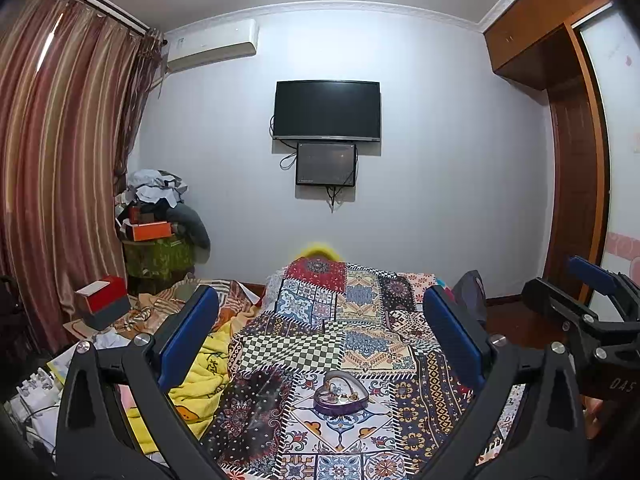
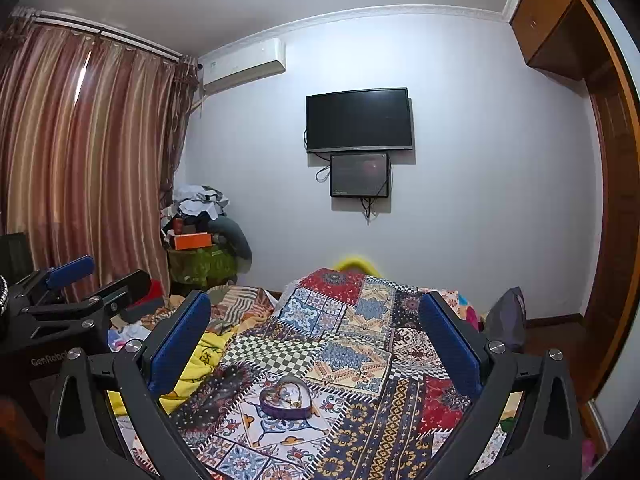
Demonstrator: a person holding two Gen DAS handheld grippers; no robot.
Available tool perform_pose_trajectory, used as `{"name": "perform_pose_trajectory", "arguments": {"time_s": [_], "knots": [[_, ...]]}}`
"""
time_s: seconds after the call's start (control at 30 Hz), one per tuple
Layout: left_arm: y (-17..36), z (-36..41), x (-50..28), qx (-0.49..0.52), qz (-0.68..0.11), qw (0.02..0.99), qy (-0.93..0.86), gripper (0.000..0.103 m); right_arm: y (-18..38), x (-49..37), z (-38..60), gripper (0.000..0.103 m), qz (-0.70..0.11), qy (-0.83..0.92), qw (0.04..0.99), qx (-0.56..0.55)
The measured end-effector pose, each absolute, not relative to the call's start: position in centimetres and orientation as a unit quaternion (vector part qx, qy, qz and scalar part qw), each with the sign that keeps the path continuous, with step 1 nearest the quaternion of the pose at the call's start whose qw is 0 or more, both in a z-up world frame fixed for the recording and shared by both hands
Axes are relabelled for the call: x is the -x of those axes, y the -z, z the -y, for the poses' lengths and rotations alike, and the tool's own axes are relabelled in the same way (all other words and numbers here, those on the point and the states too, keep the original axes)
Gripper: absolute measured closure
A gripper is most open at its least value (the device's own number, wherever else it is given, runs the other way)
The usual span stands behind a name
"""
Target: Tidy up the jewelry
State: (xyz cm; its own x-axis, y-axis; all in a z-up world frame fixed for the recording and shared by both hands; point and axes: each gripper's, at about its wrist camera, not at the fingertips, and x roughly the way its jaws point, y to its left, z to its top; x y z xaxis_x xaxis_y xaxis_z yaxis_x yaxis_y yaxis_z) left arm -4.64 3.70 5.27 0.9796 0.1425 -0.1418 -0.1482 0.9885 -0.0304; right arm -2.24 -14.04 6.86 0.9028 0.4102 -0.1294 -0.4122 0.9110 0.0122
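A purple heart-shaped jewelry box (image 1: 340,394) lies open on the patchwork cloth (image 1: 360,320), with small gold pieces inside it. My left gripper (image 1: 320,328) is open, held well above and short of the box, nothing between its blue pads. The right wrist view shows the same box (image 2: 286,398) on the cloth (image 2: 352,344), low between the fingers. My right gripper (image 2: 314,332) is also open and empty. Each gripper appears in the other's view: the right one (image 1: 600,304) at the right edge, the left one (image 2: 80,284) at the left edge.
A yellow blanket (image 1: 200,380) and loose clutter lie left of the cloth. A red and grey box (image 1: 102,302) sits further left by the striped curtains (image 1: 60,160). A pile of clothes and boxes (image 1: 160,220) fills the corner. A television (image 1: 326,110) hangs on the far wall; a wooden wardrobe (image 1: 576,160) stands right.
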Motion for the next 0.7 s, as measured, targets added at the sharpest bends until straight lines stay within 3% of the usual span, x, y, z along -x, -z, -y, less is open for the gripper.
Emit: {"name": "perform_pose_trajectory", "arguments": {"time_s": [0.7], "knots": [[-4.44, -3.93, 3.80, 0.025, -0.085, 0.993, -0.083, 0.001, -6.84, 2.13, 14.36, 0.000, -0.083, -0.208, 0.975, 0.007]]}}
